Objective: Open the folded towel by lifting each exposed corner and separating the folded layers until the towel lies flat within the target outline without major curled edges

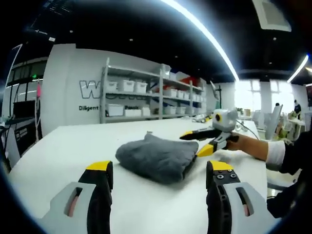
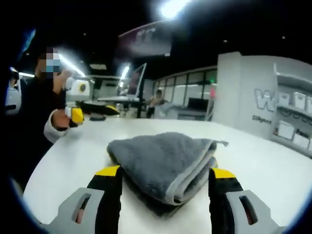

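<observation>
The gray towel (image 2: 163, 163) lies folded on the white table (image 2: 263, 165). The right gripper (image 2: 165, 185) is spread wide with nothing in its grip, and the towel's folded edge sits right between its two yellow tips, maybe touching them. The left gripper (image 1: 158, 175) is spread wide too and grips nothing. The towel (image 1: 156, 157) lies just ahead of it, a bit apart.

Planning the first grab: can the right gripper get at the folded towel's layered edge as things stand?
Probably yes. The right gripper is open, its jaws either side of the grey towel, whose stacked edge faces it on the white table. Nothing lies between.
</observation>
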Action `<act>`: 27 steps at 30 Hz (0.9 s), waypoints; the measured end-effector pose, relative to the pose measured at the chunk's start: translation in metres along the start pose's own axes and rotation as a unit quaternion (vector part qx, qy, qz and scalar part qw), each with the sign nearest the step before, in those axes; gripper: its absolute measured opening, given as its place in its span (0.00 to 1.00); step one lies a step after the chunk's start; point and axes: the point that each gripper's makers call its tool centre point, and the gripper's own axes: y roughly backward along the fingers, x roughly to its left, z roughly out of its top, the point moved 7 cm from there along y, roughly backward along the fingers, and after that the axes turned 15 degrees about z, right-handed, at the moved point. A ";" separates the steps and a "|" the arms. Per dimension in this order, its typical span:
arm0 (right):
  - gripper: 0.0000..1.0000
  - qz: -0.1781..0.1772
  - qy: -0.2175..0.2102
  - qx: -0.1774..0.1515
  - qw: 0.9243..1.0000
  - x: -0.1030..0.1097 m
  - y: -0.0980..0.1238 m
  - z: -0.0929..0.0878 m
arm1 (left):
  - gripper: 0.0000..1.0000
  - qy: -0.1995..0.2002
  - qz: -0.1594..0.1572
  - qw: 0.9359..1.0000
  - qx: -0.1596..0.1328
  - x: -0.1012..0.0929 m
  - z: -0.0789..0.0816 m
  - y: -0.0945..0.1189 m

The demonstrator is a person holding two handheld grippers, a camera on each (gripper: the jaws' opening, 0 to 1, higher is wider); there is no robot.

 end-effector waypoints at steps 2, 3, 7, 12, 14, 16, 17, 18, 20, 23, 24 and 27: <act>0.73 -0.001 0.000 0.008 1.000 0.000 0.000 -0.003 | 0.75 -0.003 0.004 1.000 0.002 0.000 -0.002 -0.002; 0.73 0.000 0.000 0.010 1.000 0.000 0.000 -0.004 | 0.75 -0.004 0.005 1.000 0.001 0.000 -0.002 -0.003; 0.74 0.005 -0.006 0.017 1.000 -0.001 -0.001 -0.007 | 0.75 -0.016 0.007 1.000 0.000 -0.001 -0.004 -0.006; 0.74 0.007 -0.006 0.031 0.999 0.001 -0.002 -0.011 | 0.77 0.006 0.004 1.000 0.001 -0.004 -0.007 -0.011; 0.74 0.007 -0.005 0.032 0.999 0.001 -0.001 -0.011 | 0.79 0.010 -0.001 1.000 -0.002 -0.008 -0.009 -0.013; 0.73 0.006 -0.005 0.032 0.999 0.001 -0.001 -0.011 | 0.80 0.008 -0.003 1.000 -0.001 -0.010 -0.012 -0.016; 0.73 0.007 -0.005 0.032 0.999 0.002 -0.001 -0.010 | 0.80 0.006 -0.004 1.000 -0.001 -0.011 -0.013 -0.017; 0.72 0.008 -0.006 0.033 0.999 0.002 -0.001 -0.010 | 0.79 0.005 -0.004 1.000 0.001 -0.012 -0.014 -0.018; 0.72 0.006 -0.005 0.036 0.999 0.002 -0.001 -0.011 | 0.77 0.005 -0.004 1.000 0.005 -0.017 -0.017 -0.018; 0.70 0.007 -0.007 0.041 0.999 0.002 0.000 -0.013 | 0.76 0.006 -0.005 1.000 -0.003 -0.017 -0.015 -0.019; 0.70 0.006 -0.009 0.043 0.999 0.002 0.000 -0.013 | 0.76 0.005 -0.005 1.000 -0.005 -0.018 -0.015 -0.019; 0.68 0.000 -0.014 0.045 0.999 0.000 0.004 -0.014 | 0.74 0.008 -0.004 1.000 -0.001 -0.019 -0.016 -0.021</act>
